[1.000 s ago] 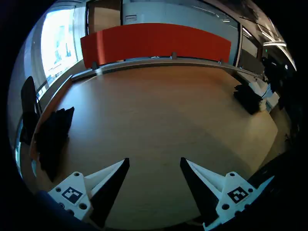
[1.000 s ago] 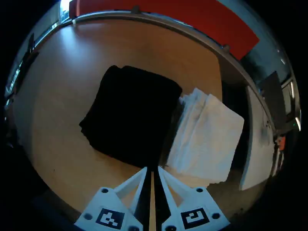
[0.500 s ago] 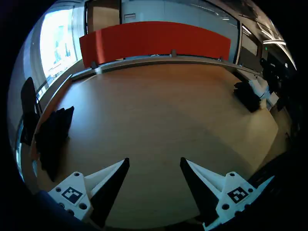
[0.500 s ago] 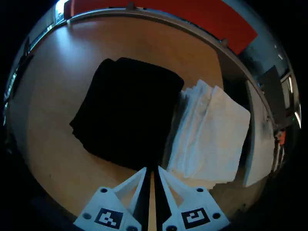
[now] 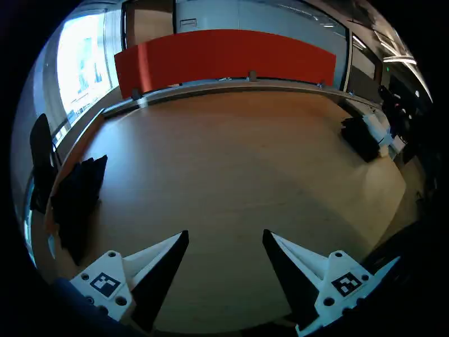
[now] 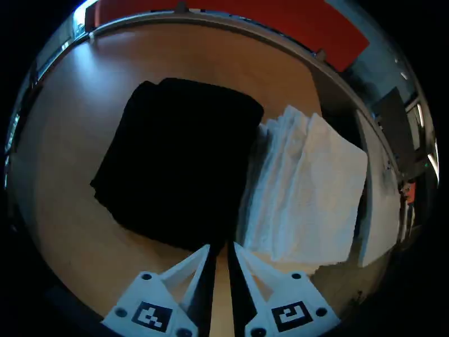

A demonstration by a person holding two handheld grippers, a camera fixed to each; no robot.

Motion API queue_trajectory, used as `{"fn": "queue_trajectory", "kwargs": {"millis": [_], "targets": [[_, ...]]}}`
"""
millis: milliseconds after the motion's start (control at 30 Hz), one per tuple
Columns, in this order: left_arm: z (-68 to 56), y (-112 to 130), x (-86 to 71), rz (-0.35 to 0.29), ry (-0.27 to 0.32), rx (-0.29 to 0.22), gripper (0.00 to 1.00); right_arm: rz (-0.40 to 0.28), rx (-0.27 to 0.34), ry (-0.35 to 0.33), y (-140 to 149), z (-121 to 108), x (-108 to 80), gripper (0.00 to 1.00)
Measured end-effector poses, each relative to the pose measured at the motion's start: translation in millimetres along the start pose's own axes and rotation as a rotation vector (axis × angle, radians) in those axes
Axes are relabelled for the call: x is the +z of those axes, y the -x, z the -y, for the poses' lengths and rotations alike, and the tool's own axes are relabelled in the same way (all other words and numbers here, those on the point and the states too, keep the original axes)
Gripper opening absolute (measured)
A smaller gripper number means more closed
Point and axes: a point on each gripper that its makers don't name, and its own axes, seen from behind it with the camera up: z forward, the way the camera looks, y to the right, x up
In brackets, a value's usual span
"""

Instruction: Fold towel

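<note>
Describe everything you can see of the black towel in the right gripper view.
The black towel is a soft-looking, roughly rectangular bundle with rounded corners, apparently folded, lying flat on the wooden table. It is too dark to show layers or texture. Its right side runs along a stack of white towels; whether they touch is unclear. The right tongs point at its near edge, holding nothing.

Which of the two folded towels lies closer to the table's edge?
The white folded towel, on the right in the right gripper view; the black folded towel beside it lies further in on the wooden table.
</note>
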Motion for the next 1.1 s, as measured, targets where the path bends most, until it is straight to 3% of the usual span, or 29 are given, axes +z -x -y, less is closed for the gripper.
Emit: {"fn": "queue_trajectory", "kwargs": {"millis": [333,700,1100], "targets": [[-3.9,-1.1,1.8,-0.002,0.010,0.001,0.98,-0.058,-0.003,-0.024,-5.9,11.5,-11.1,0.65],[-3.4,-0.9,0.3,-0.009,0.014,-0.003,0.98,-0.120,-0.014,-0.065,-22.8,32.0,-21.7,0.68],[-1.2,0.5,-2.1,-0.019,0.009,-0.019,0.98,-0.188,-0.048,-0.168,-57.6,88.2,-28.0,0.69]]}}
